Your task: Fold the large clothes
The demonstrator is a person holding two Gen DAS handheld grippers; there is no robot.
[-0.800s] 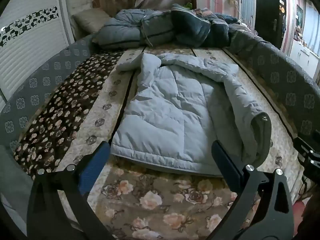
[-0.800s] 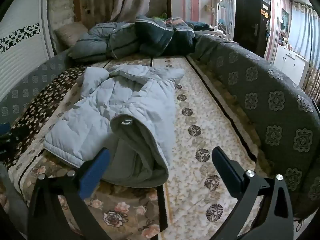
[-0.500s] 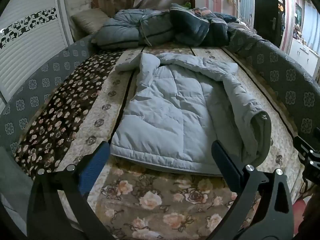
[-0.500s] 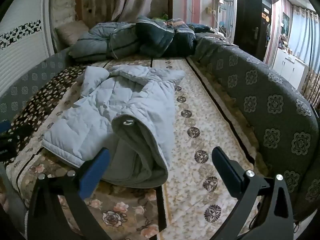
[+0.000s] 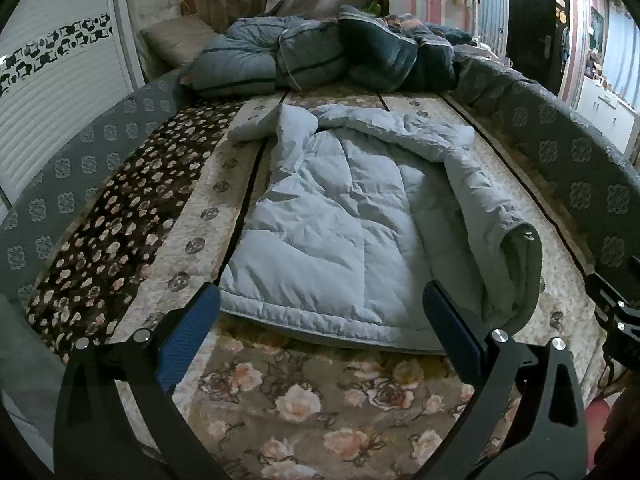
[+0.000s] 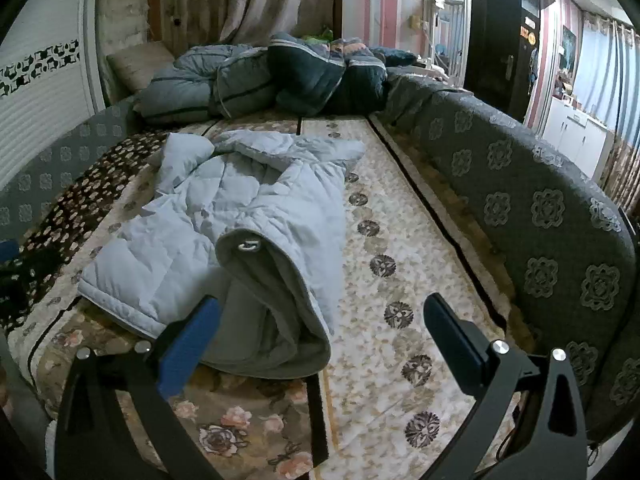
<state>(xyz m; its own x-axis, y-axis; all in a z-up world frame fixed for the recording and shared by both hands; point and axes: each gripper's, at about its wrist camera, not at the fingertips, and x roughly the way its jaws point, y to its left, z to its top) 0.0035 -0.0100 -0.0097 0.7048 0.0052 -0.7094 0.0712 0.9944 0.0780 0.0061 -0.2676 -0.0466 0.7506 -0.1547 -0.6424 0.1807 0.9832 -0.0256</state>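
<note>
A large light grey-blue padded jacket (image 5: 344, 220) lies spread on the bed, its hem toward me. Its right front panel is folded inward and shows the grey lining (image 5: 520, 264). It also shows in the right wrist view (image 6: 224, 216), with the folded panel and a small metal snap (image 6: 248, 245) near its edge. My left gripper (image 5: 320, 312) is open and empty, just short of the jacket's hem. My right gripper (image 6: 322, 320) is open and empty, above the jacket's near right corner and the bed cover beside it.
The bed has a floral cover (image 5: 304, 396) and a beige patterned strip (image 6: 400, 280). Rolled dark quilts (image 5: 320, 56) are piled at the far end. A grey padded rail (image 6: 540, 208) runs along the right side, a white panel (image 5: 48, 92) along the left.
Both views have drifted slightly; the jacket sits a little nearer and lower in frame. The jacket itself has not moved and both grippers stay open.
</note>
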